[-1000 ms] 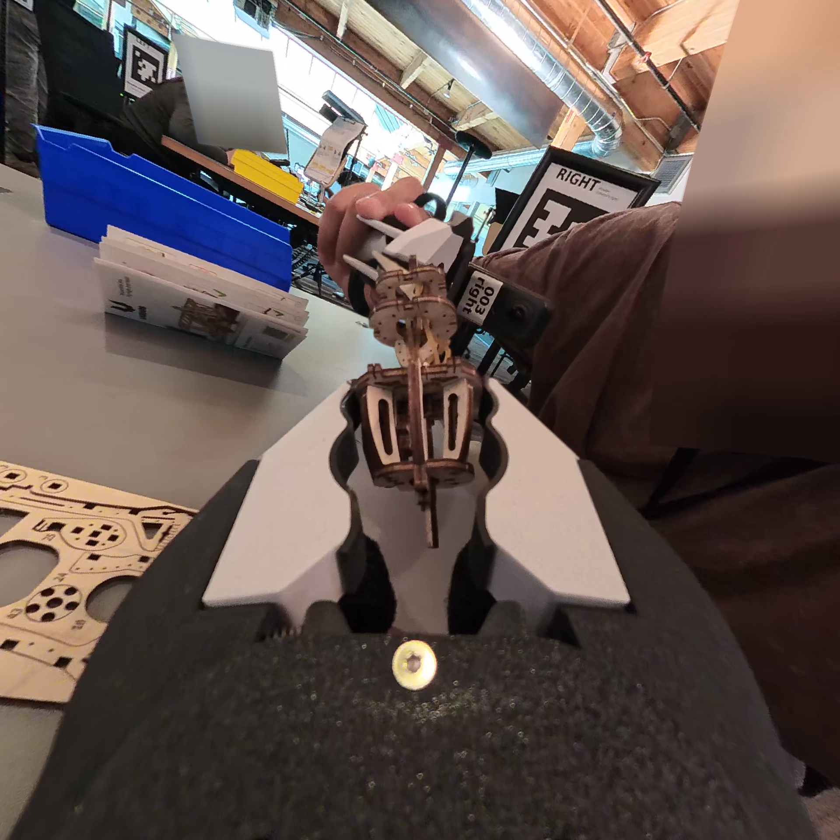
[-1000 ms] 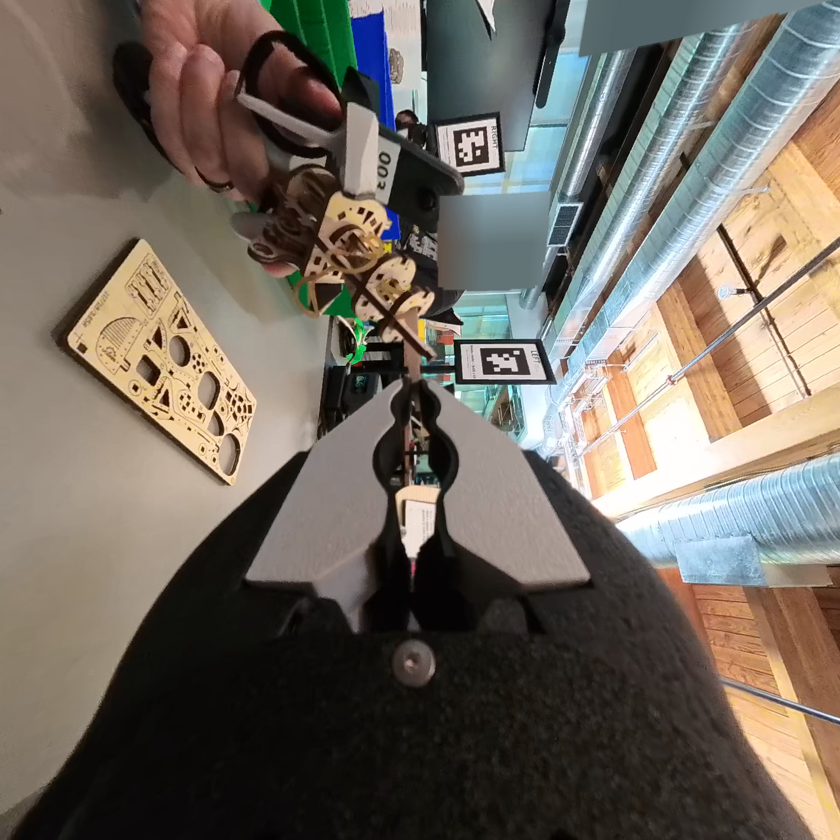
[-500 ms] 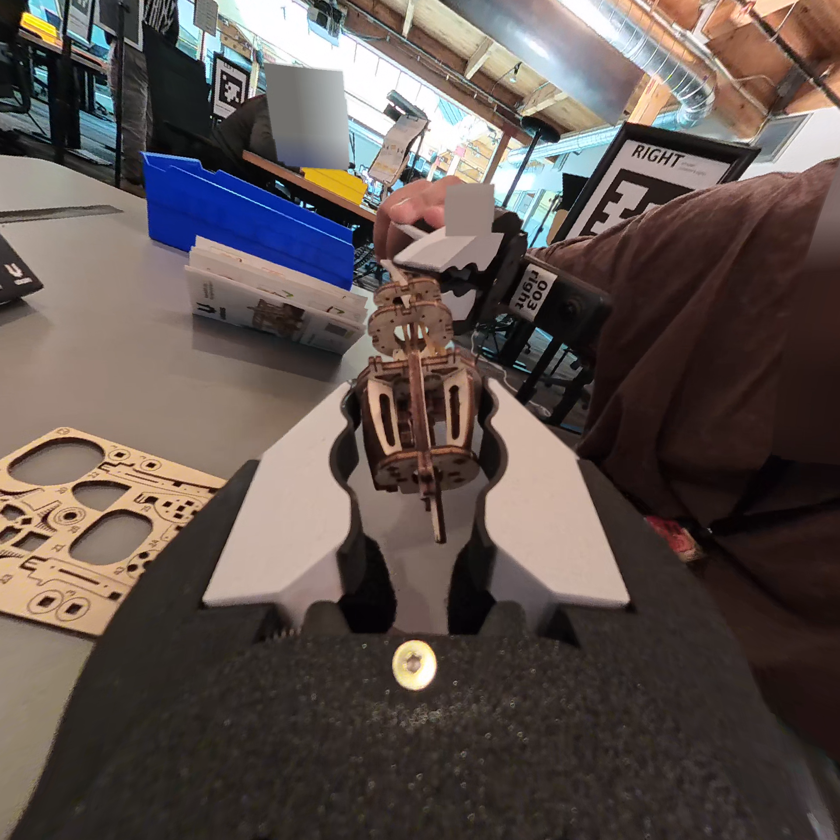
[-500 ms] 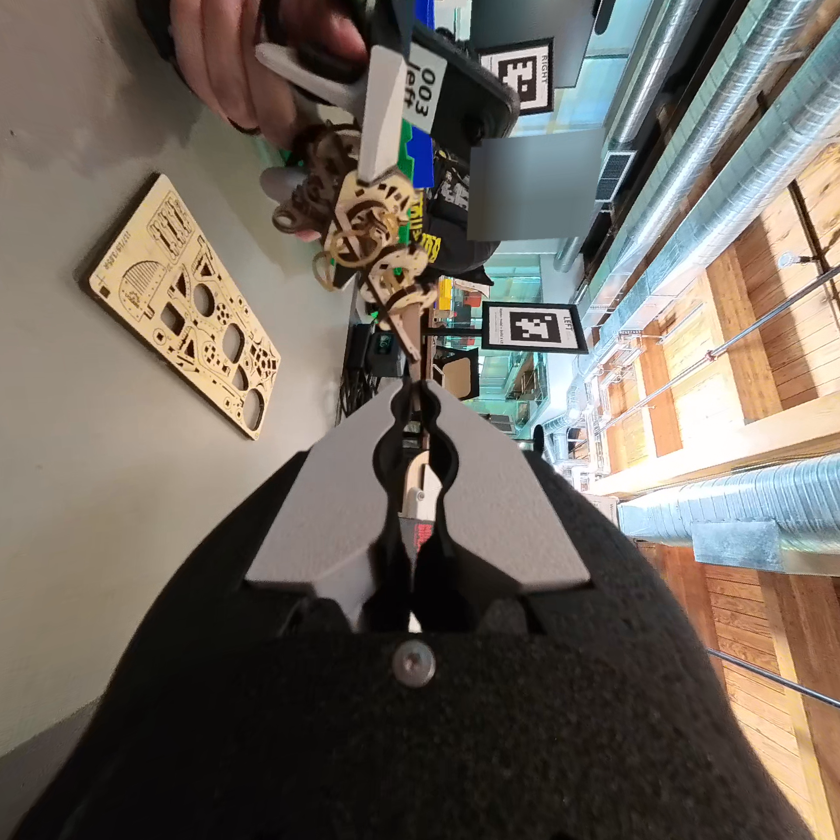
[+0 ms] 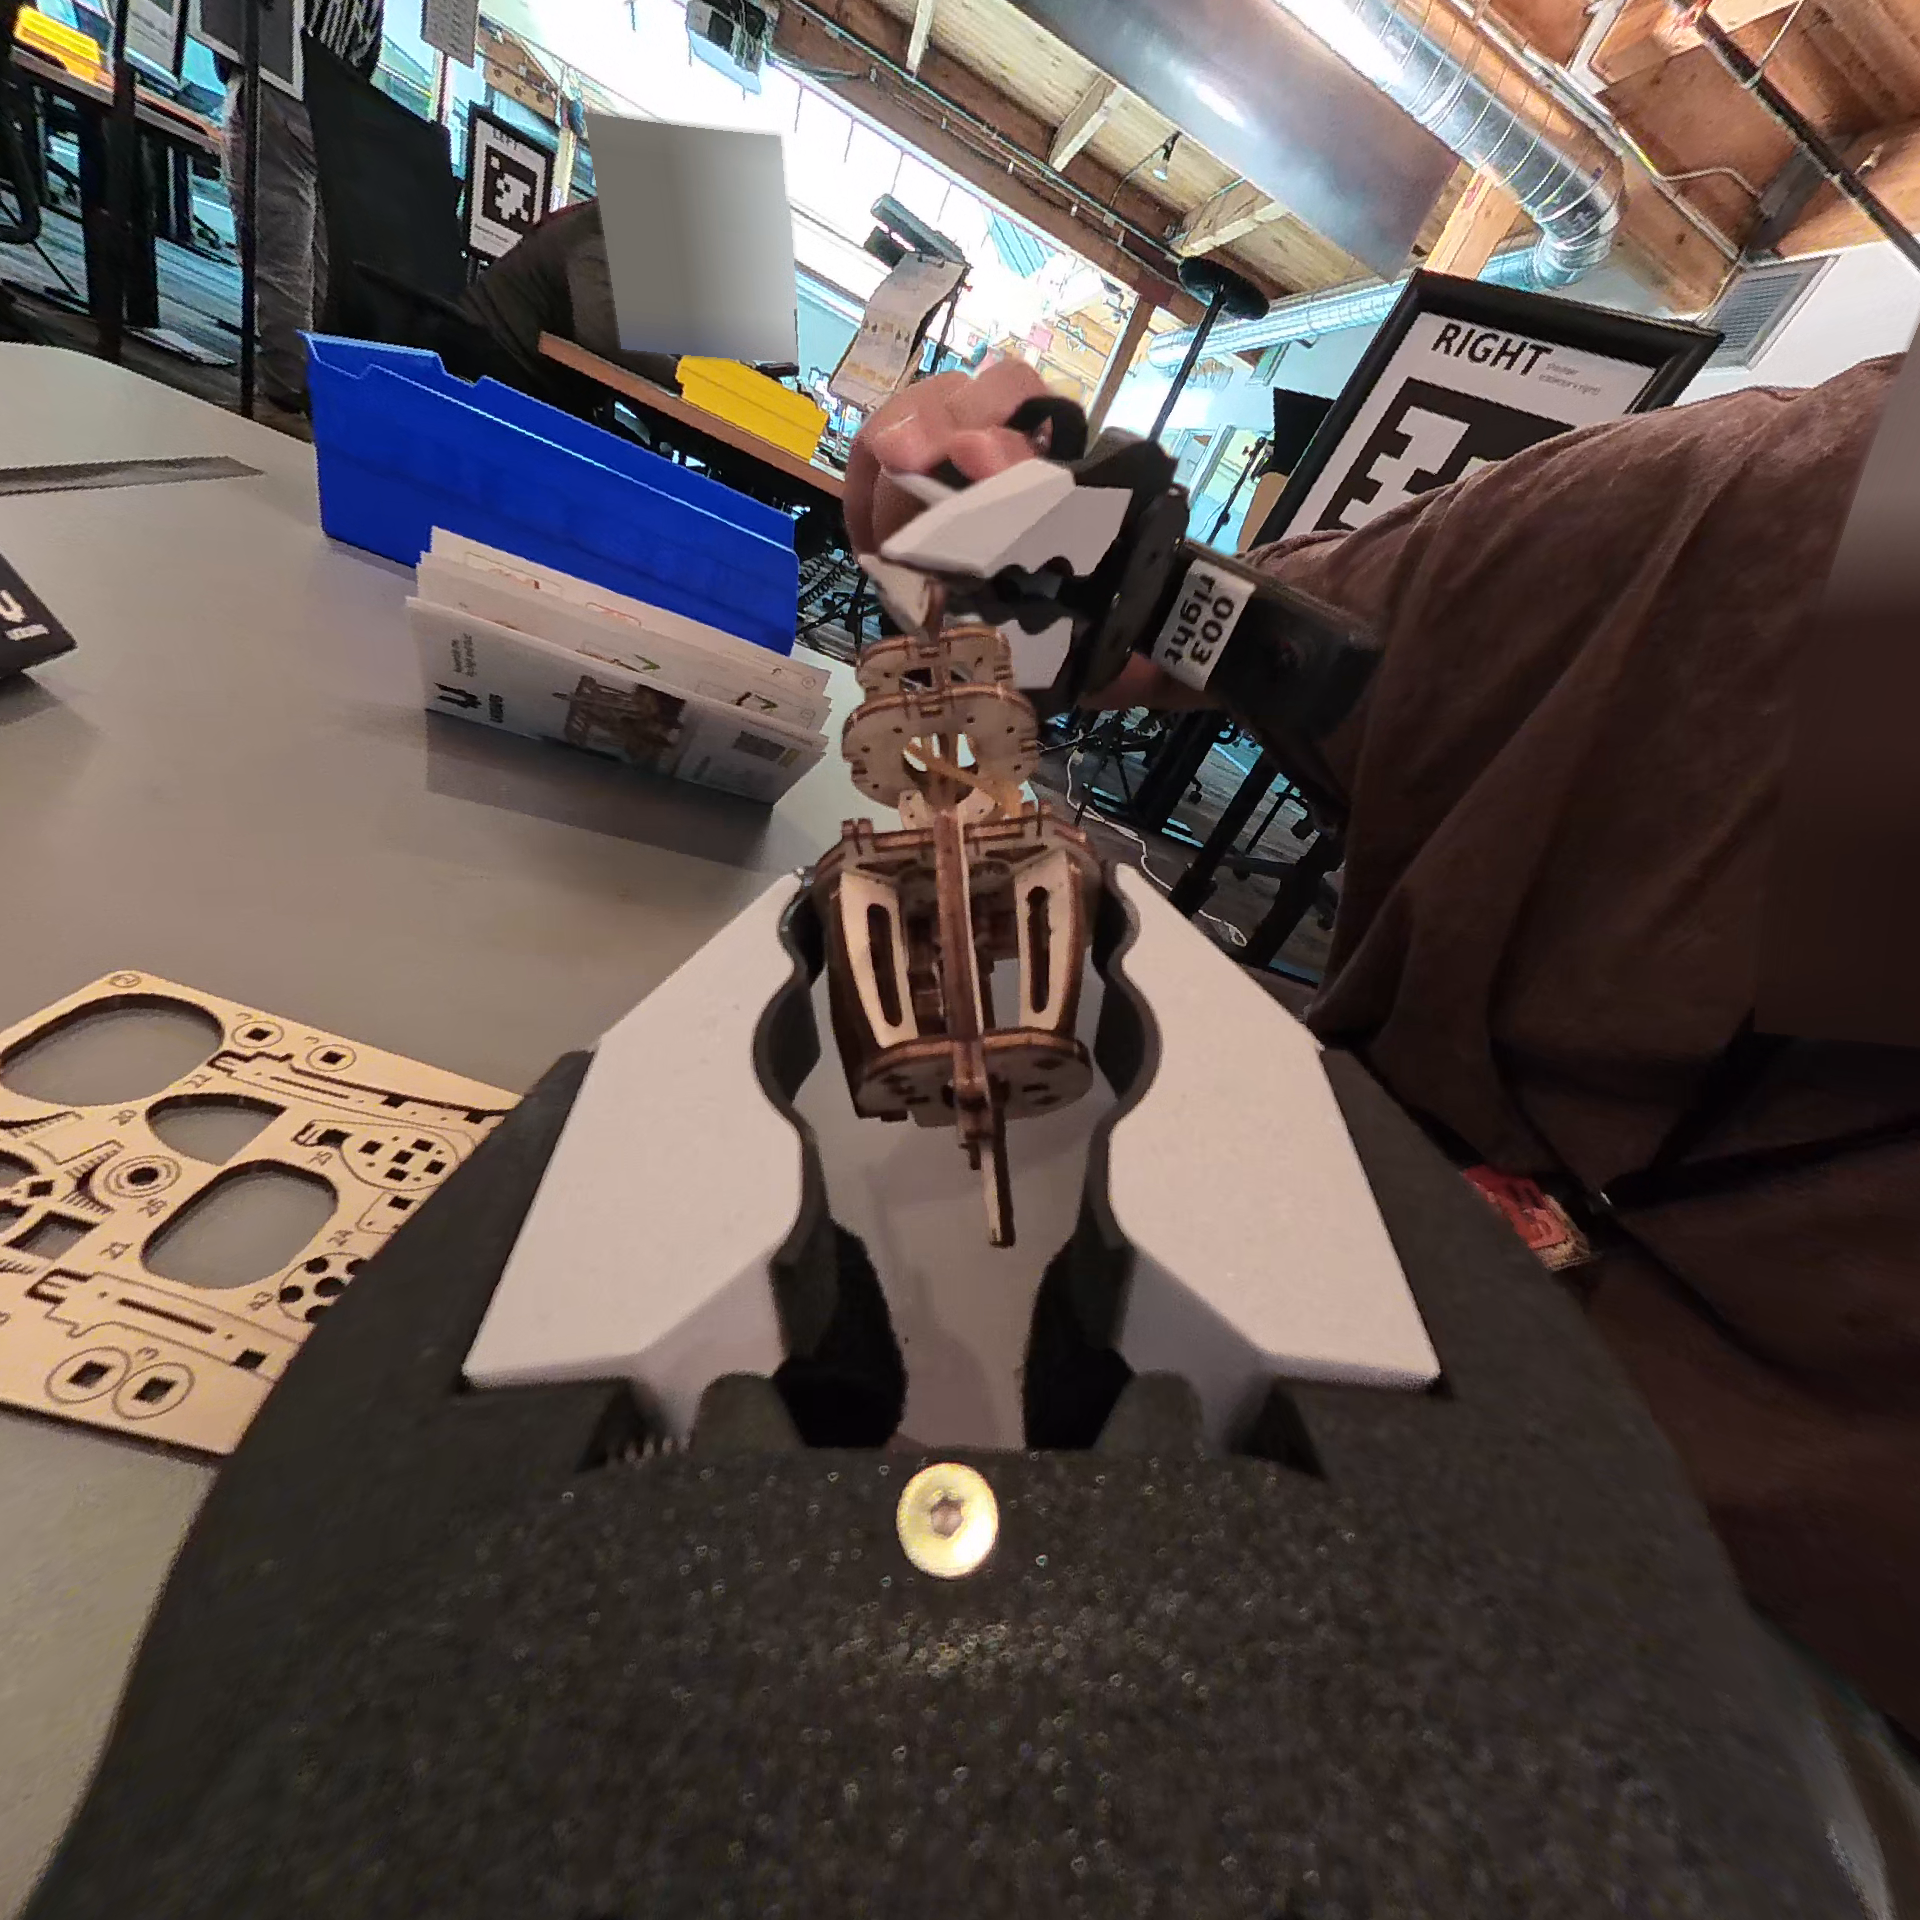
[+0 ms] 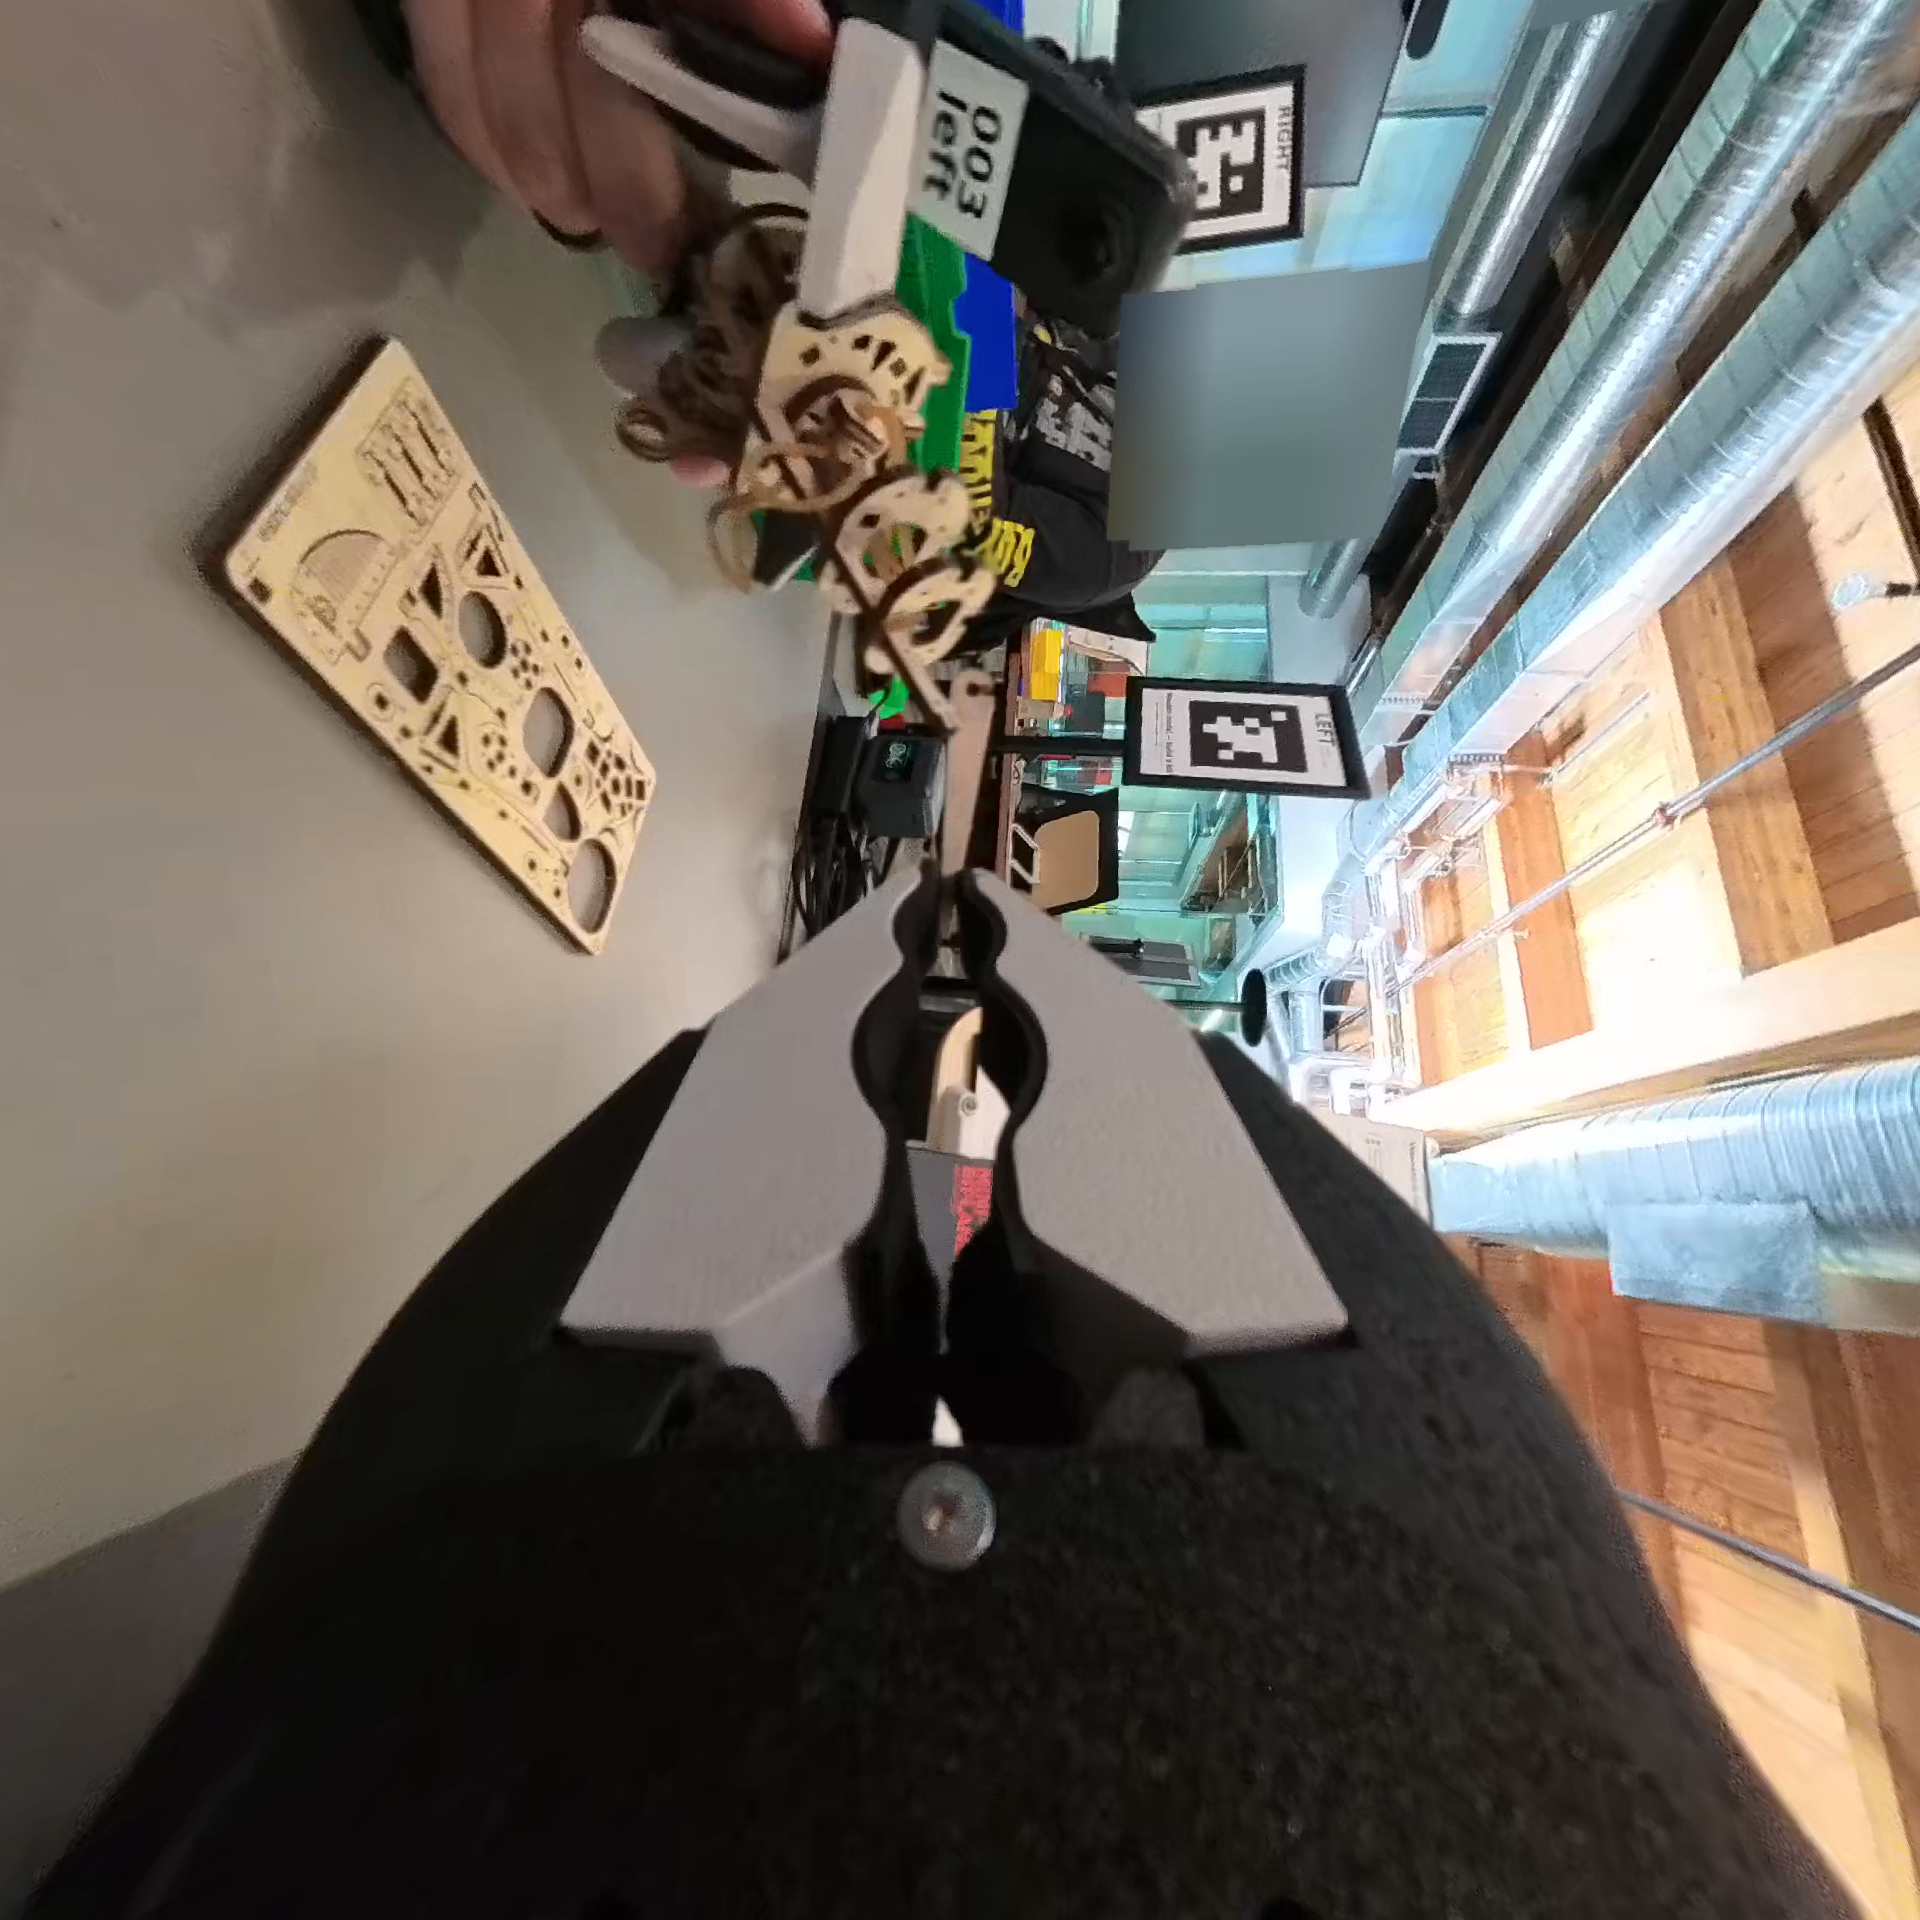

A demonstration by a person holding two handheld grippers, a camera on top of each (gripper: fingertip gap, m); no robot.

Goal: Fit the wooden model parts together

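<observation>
Both hands steady: left gripper (image 5: 951,997) clamped around brown slotted wooden drum assembly (image 5: 954,982), right gripper (image 6: 945,894) pinching thin dark wooden axle strip (image 6: 961,790), pressing straight along axle, no twisting.

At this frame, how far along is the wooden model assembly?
Done: a multi-part model exists, and the sheet on the table has empty cut-outs. In hand: the left gripper clamps the model's body, while the right gripper pinches its thin stick end. Left: the sheet has parts unpunched; whether this joint is seated cannot be told.
</observation>
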